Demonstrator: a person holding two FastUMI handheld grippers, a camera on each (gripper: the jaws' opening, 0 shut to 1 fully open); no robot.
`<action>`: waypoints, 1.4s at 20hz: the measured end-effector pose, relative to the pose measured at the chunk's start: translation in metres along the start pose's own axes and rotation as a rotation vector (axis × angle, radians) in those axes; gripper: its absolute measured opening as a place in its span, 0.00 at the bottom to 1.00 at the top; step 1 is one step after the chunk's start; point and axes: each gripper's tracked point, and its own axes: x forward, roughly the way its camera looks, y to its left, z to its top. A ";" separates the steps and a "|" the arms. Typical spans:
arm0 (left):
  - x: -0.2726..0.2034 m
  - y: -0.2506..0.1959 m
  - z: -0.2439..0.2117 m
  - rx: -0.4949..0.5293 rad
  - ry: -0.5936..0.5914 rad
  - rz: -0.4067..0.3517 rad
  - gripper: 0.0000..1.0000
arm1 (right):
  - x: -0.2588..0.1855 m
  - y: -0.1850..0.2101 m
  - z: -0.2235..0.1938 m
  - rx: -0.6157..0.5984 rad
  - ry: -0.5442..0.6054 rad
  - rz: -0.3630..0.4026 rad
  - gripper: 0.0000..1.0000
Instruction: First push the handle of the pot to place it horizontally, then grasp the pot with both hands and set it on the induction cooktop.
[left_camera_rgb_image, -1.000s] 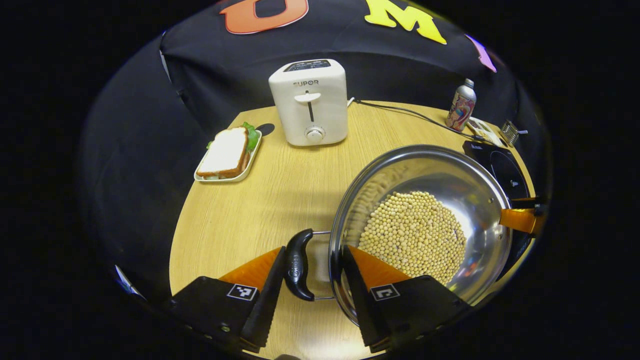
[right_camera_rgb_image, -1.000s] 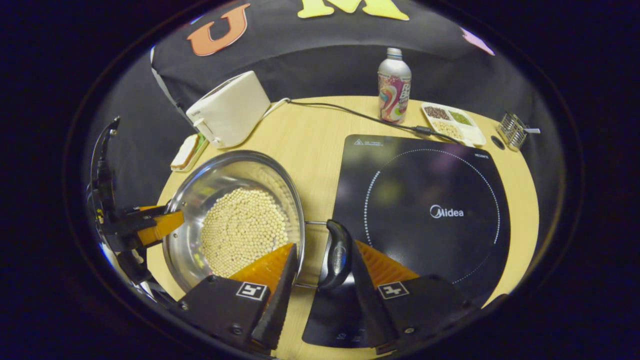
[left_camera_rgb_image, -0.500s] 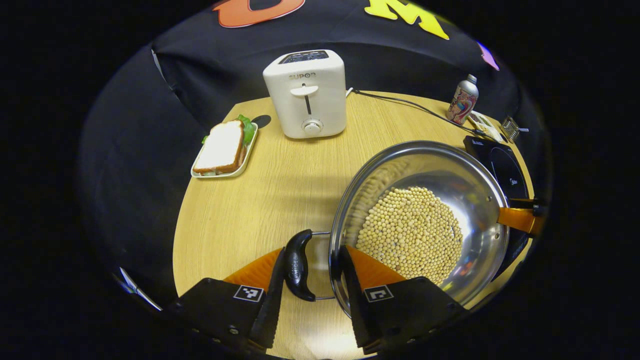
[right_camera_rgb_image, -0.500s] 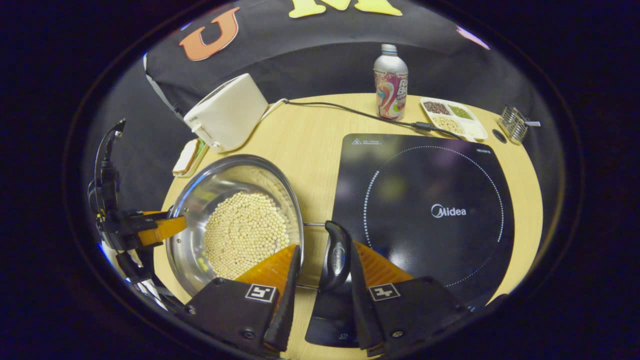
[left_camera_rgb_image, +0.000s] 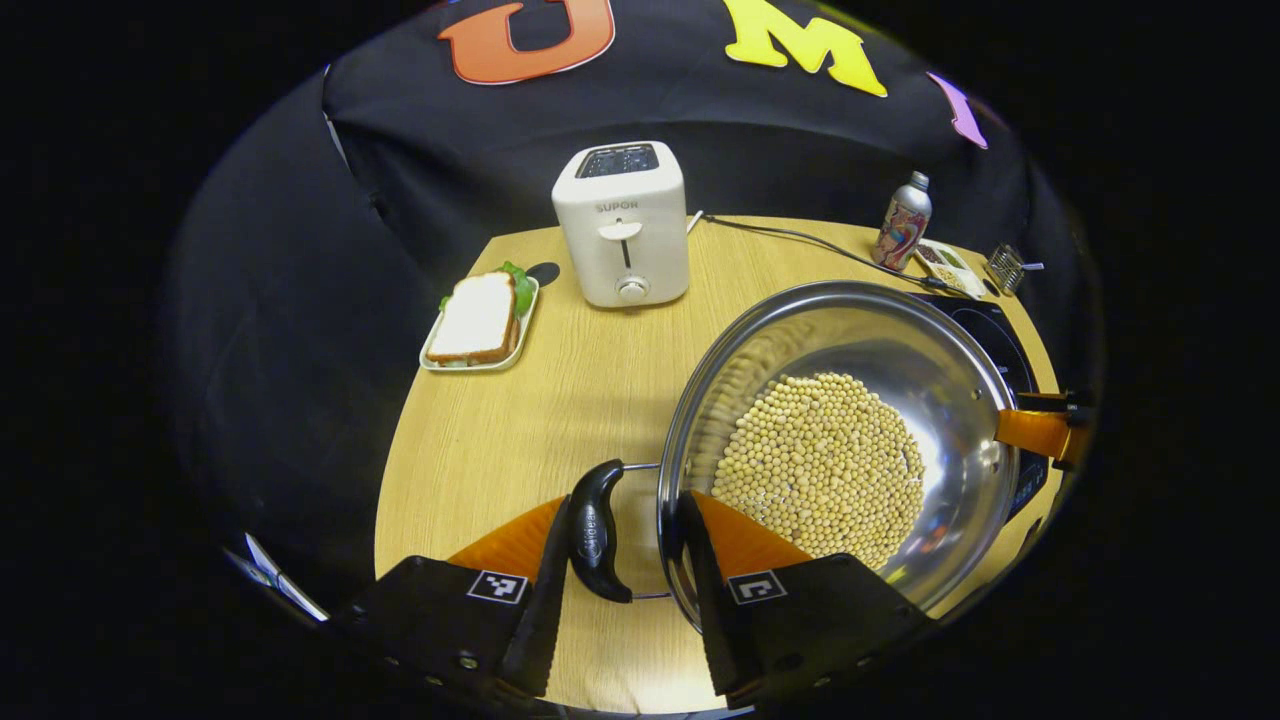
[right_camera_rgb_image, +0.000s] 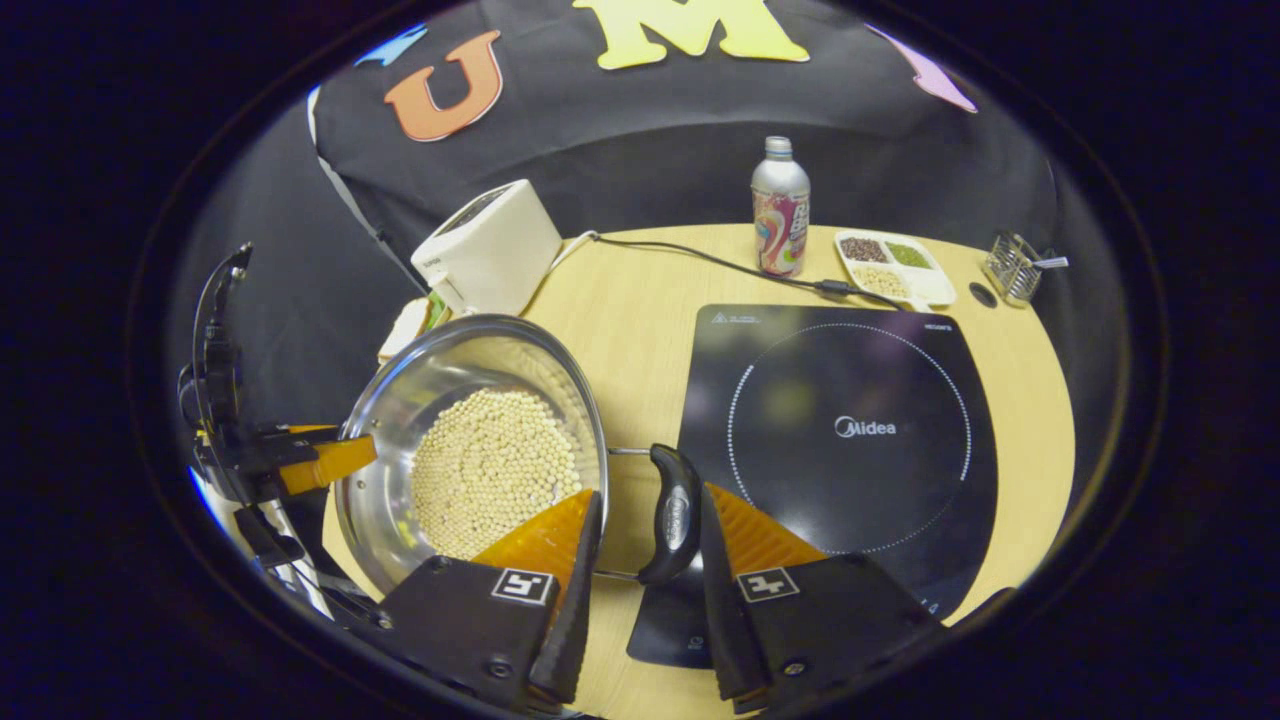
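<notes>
A steel pot (left_camera_rgb_image: 905, 350) with soybeans (left_camera_rgb_image: 820, 460) in it hangs above the wooden table between both grippers. My left gripper (left_camera_rgb_image: 622, 500) is shut on the pot's black left handle (left_camera_rgb_image: 597, 530): one finger lies outside the handle, the other inside the rim. My right gripper (right_camera_rgb_image: 650, 492) clamps the black right handle (right_camera_rgb_image: 677, 515) the same way. Each gripper's orange finger also shows at the pot's far rim, the right gripper (left_camera_rgb_image: 1030, 432) and the left gripper (right_camera_rgb_image: 320, 460). The black induction cooktop (right_camera_rgb_image: 850, 430) lies flat just right of the pot.
A white toaster (left_camera_rgb_image: 622, 222) and a plate with a sandwich (left_camera_rgb_image: 482, 325) stand at the back left. A drink bottle (right_camera_rgb_image: 780, 205), a divided tray (right_camera_rgb_image: 890, 265), a small wire rack (right_camera_rgb_image: 1012, 265) and a black cable (right_camera_rgb_image: 700, 262) lie behind the cooktop.
Both grippers have risen with the pot held between them, so the table and cooktop look smaller and farther below. The grips on the handles are unchanged.
</notes>
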 end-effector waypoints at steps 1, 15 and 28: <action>-0.001 0.000 0.002 0.002 -0.011 -0.001 0.58 | -0.007 -0.001 0.002 0.001 -0.013 -0.005 0.50; 0.015 -0.019 0.008 0.108 -0.133 -0.136 0.58 | -0.130 -0.095 -0.011 0.111 -0.184 -0.167 0.50; 0.031 -0.024 0.009 0.146 -0.068 -0.208 0.58 | -0.152 -0.237 -0.014 0.173 -0.136 -0.246 0.51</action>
